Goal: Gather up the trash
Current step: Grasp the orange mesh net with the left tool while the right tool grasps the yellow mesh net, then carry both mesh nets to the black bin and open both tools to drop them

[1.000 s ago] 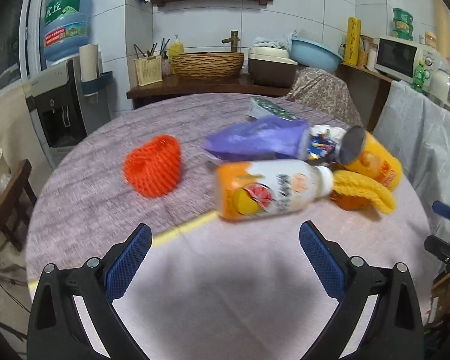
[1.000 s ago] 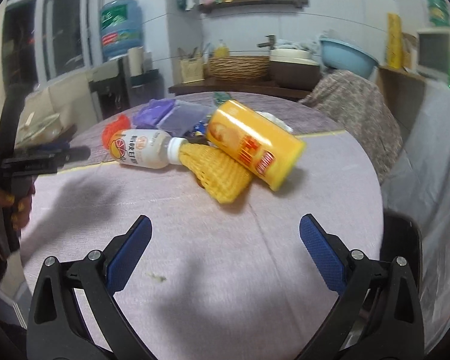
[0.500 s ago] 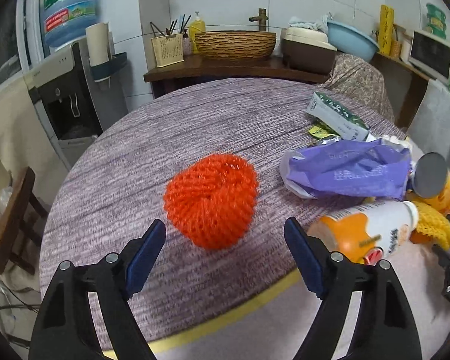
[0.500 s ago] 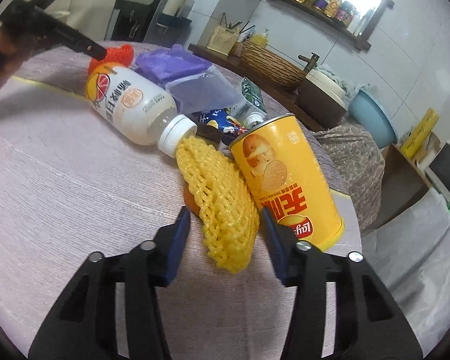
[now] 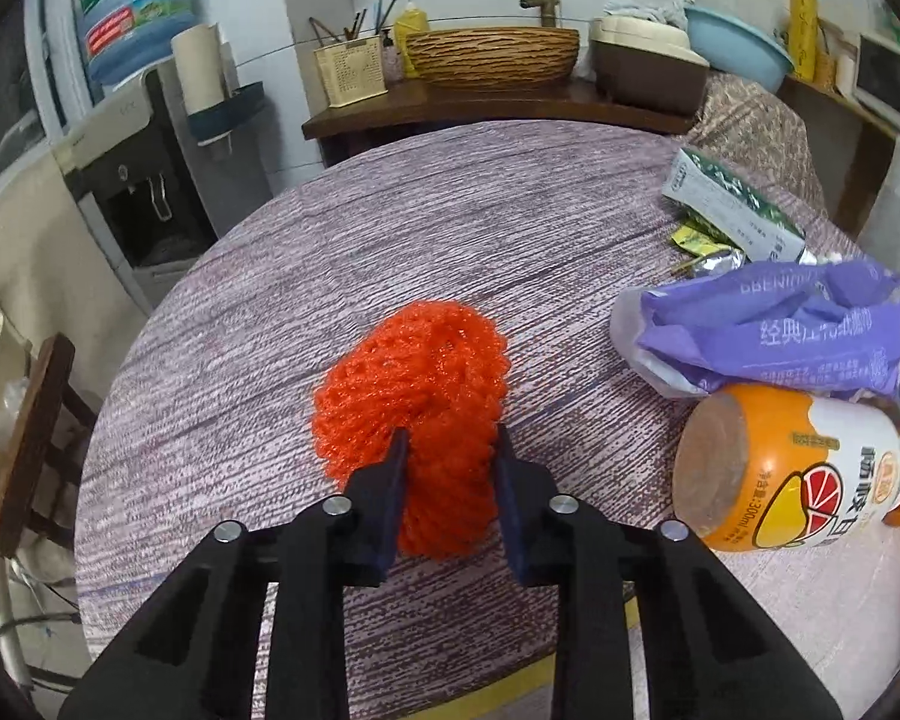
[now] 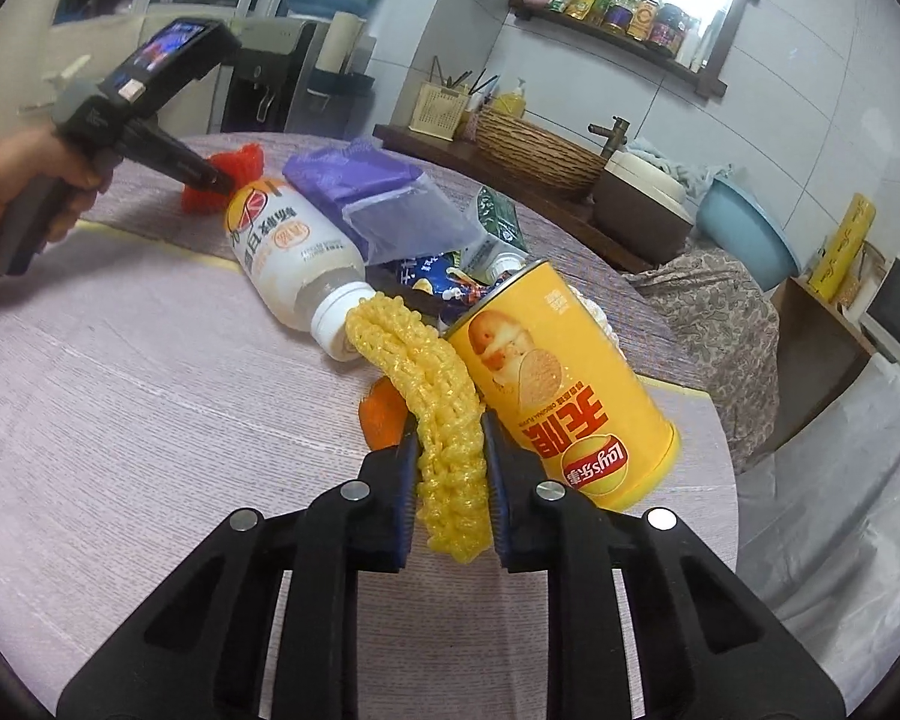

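The left hand-held gripper [image 5: 448,450] pinches the near edge of the orange-red foam fruit net [image 5: 414,396], both fingers pressed into the mesh, and the net rests on the round table with the mauve woven cloth [image 5: 390,228]. In the right wrist view the same left hand-held gripper [image 6: 213,180] appears at the far left of the table, its tip buried in the orange-red net [image 6: 234,171]. To the right of the net in the left wrist view lies a crumpled purple plastic bag [image 5: 768,330], and just nearer than it lies an orange-and-white plastic drink bottle [image 5: 792,468] on its side, its base facing left. Farther away, a green-and-white carton [image 5: 732,207] lies flat near the right edge. The right hand-held gripper [image 6: 450,450] pinches the yellow foam fruit net [image 6: 432,402], which is squeezed narrow between the fingers. The far end of the yellow net touches the white cap of the drink bottle [image 6: 297,252]. A yellow cylindrical crisp can [image 6: 564,390] lies tilted on the table just to the right of the yellow net, touching it. A small orange piece [image 6: 381,414] shows on the table to the left of the yellow net.
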A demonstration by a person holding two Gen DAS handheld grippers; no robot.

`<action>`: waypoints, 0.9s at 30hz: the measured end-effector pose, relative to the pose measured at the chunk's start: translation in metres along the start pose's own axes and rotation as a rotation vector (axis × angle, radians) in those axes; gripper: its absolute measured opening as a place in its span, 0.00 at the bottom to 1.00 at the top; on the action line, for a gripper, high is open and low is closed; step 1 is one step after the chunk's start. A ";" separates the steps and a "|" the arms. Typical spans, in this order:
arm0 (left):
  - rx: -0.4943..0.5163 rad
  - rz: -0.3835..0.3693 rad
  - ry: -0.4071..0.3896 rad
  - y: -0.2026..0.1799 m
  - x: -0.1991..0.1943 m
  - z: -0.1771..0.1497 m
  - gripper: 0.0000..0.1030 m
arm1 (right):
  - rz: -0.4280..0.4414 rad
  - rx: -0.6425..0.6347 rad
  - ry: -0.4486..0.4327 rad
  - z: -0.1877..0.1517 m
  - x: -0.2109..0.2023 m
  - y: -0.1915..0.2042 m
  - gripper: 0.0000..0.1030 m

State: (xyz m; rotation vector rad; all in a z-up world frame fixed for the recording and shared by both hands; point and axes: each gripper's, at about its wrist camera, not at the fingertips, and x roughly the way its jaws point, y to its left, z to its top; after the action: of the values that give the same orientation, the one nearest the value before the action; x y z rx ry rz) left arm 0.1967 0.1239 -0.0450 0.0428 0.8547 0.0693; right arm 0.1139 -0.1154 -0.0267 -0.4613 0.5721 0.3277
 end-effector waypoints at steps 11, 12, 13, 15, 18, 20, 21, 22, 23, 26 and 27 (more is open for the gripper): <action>-0.092 -0.075 -0.094 0.008 -0.060 -0.037 0.21 | 0.178 0.194 -0.068 -0.007 -0.029 -0.024 0.19; -0.099 -0.091 -0.103 0.008 -0.065 -0.040 0.21 | 0.189 0.209 -0.076 -0.009 -0.033 -0.025 0.19; -0.106 -0.113 -0.113 0.005 -0.072 -0.044 0.21 | 0.201 0.228 -0.086 -0.011 -0.036 -0.027 0.19; -0.106 -0.141 -0.127 -0.003 -0.083 -0.050 0.21 | 0.221 0.254 -0.103 -0.014 -0.040 -0.030 0.19; -0.104 -0.212 -0.157 -0.019 -0.104 -0.055 0.21 | 0.228 0.286 -0.124 -0.019 -0.050 -0.032 0.19; -0.084 -0.257 -0.186 -0.034 -0.122 -0.056 0.21 | 0.240 0.316 -0.144 -0.022 -0.059 -0.037 0.19; -0.067 -0.270 -0.205 -0.042 -0.130 -0.057 0.21 | 0.247 0.335 -0.156 -0.024 -0.064 -0.041 0.19; -0.045 -0.292 -0.228 -0.051 -0.140 -0.055 0.21 | 0.252 0.351 -0.166 -0.025 -0.068 -0.046 0.19; -0.024 -0.316 -0.246 -0.061 -0.148 -0.053 0.21 | 0.256 0.372 -0.180 -0.027 -0.074 -0.051 0.19; 0.048 -0.409 -0.268 -0.094 -0.161 -0.044 0.21 | 0.249 0.437 -0.214 -0.035 -0.089 -0.068 0.19; 0.070 -0.438 -0.267 -0.106 -0.161 -0.040 0.21 | 0.236 0.455 -0.222 -0.038 -0.093 -0.074 0.19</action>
State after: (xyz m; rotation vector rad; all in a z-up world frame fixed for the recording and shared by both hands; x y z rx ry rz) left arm 0.0658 0.0064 0.0426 -0.0692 0.5837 -0.3708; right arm 0.0549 -0.2131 0.0233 0.0828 0.4660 0.4530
